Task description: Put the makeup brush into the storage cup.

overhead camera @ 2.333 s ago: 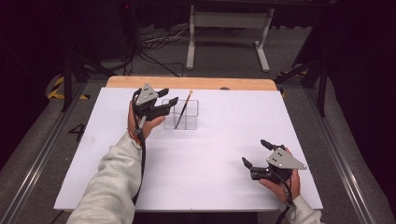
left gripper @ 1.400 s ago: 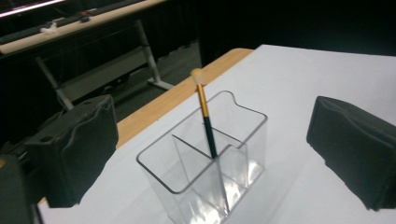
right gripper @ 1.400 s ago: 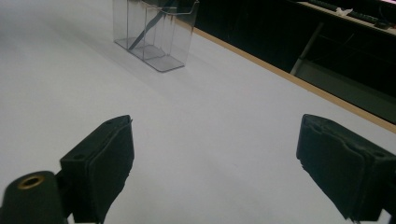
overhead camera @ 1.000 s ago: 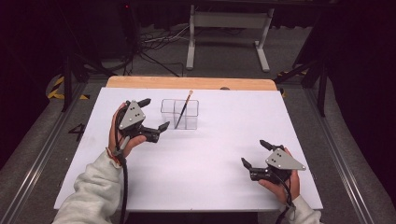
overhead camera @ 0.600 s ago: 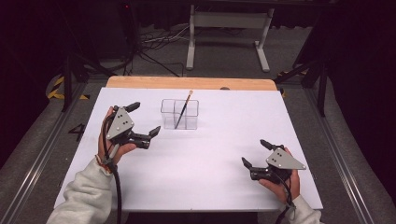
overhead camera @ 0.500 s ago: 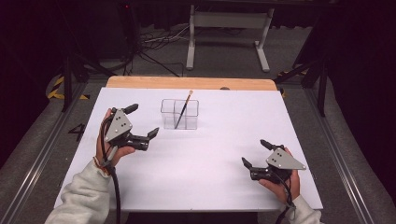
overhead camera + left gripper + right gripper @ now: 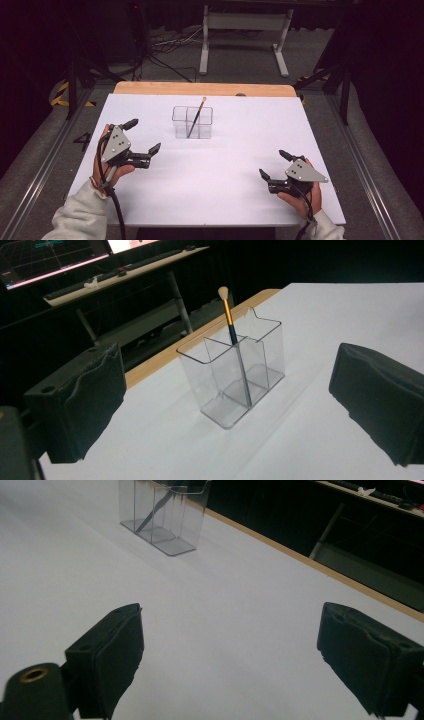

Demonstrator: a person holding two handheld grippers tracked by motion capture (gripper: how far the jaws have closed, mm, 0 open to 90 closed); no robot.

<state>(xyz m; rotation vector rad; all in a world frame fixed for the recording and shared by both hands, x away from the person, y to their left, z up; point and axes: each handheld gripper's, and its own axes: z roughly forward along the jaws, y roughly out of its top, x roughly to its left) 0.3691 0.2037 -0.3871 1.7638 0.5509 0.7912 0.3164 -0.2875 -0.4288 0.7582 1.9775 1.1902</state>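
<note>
Clear plastic organiser (image 7: 192, 122) near the worktop's (image 7: 225, 165) far edge holds a makeup brush (image 7: 196, 117) upright. Left gripper (image 7: 142, 146) and right gripper (image 7: 276, 165), jaws spread and empty, flank it; placement looks complete, so the next move is probably withdrawal.

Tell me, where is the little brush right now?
In the high view, the brush leans inside the clear box at the table's far middle, ahead and to the right of the left tongs, bristles up.
</note>
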